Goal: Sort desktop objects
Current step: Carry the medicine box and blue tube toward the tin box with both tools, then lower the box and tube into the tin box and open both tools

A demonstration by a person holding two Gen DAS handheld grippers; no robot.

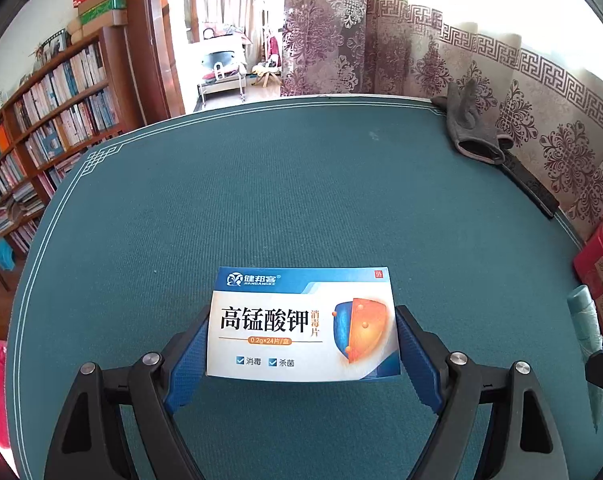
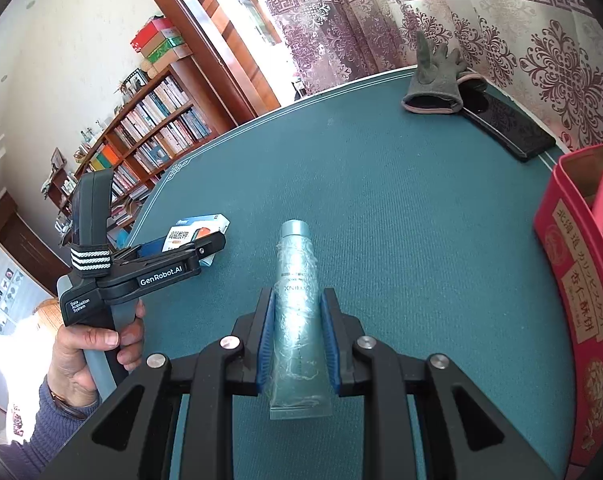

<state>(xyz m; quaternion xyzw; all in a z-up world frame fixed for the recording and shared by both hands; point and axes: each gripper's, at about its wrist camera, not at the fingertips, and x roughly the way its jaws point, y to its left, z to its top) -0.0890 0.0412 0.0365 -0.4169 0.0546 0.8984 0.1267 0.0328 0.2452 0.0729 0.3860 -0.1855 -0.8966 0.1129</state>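
Left wrist view: the left gripper [image 1: 303, 344] has its blue fingers [image 1: 187, 364] clamped on a medicine box [image 1: 303, 326], low centre, over the teal table [image 1: 261, 200]. Bookshelf [image 1: 49, 128] at left, patterned curtain [image 1: 441, 52] behind.

Right wrist view: the right gripper [image 2: 297, 340] pinches a pale tube [image 2: 297, 312] at lower centre. A grey glove [image 2: 433, 80] and dark case [image 2: 509, 128] sit upper right, a red tin [image 2: 573, 280] at the right edge.
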